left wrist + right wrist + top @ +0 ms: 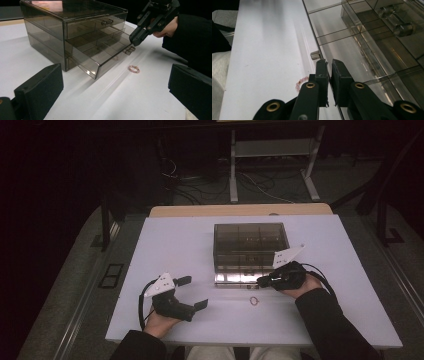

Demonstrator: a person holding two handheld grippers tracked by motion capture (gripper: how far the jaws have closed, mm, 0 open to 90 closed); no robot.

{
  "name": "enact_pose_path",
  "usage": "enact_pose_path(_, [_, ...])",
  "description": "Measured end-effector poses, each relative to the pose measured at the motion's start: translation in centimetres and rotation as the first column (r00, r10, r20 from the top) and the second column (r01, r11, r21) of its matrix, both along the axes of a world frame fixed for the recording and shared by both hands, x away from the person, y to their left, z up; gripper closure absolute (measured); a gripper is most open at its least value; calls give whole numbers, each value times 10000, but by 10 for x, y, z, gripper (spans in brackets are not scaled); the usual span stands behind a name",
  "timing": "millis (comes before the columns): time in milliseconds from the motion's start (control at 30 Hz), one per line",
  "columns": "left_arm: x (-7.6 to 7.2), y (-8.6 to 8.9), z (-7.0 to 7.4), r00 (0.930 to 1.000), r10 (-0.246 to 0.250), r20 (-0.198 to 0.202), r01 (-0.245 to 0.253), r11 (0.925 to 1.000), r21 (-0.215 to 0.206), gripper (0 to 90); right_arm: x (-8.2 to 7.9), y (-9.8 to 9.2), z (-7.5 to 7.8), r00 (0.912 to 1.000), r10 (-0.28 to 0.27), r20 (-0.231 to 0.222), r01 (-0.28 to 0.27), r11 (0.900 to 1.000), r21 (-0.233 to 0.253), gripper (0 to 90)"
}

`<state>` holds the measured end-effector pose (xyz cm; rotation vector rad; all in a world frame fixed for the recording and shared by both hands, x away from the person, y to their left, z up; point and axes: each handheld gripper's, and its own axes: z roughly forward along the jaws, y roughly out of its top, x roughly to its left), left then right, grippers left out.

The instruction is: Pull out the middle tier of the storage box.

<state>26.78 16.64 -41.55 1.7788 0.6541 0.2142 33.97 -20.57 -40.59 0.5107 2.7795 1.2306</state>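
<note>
The drawer box (75,32) looks like smoky, glossy clear plastic. The worktop (165,245) is smooth, pale, faintly sheened. The bead ring (133,69) looks glassy pink. Both grippers' jaws are matt black plastic with brass-coloured rivets.

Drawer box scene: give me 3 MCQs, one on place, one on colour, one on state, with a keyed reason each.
1. Where does the bead ring lie?
A. inside the open drawer
B. on the table in front of the open drawer
C. on top of the box

2. What colour is the ring?
A. pink
B. green
C. blue

3. How is the left gripper?
A. shut on the ring
B. shut on a handle
C. open

Key: 1 B, it sits on the white table just clear of the drawer front. 2 A, its beads look pink. 3 C, its jaws stand wide apart with nothing between them, away from the drawer box.
</note>
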Motion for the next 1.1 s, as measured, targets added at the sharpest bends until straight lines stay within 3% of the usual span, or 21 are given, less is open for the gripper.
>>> enact_pose_path(633, [0,0,0,10000,-21,7,21,10000,17,0,-6,1,-1,9998,51,-192,-52,10000,-80,820])
enact_pose_path(800, [0,0,0,10000,-26,5,26,10000,12,0,-6,1,-1,10000,40,23,-40,9998,-176,761])
enact_pose_path(1100, [0,0,0,10000,-22,-2,22,10000,8,0,-15,1,9,9994,-356,46,355,9991,222,678])
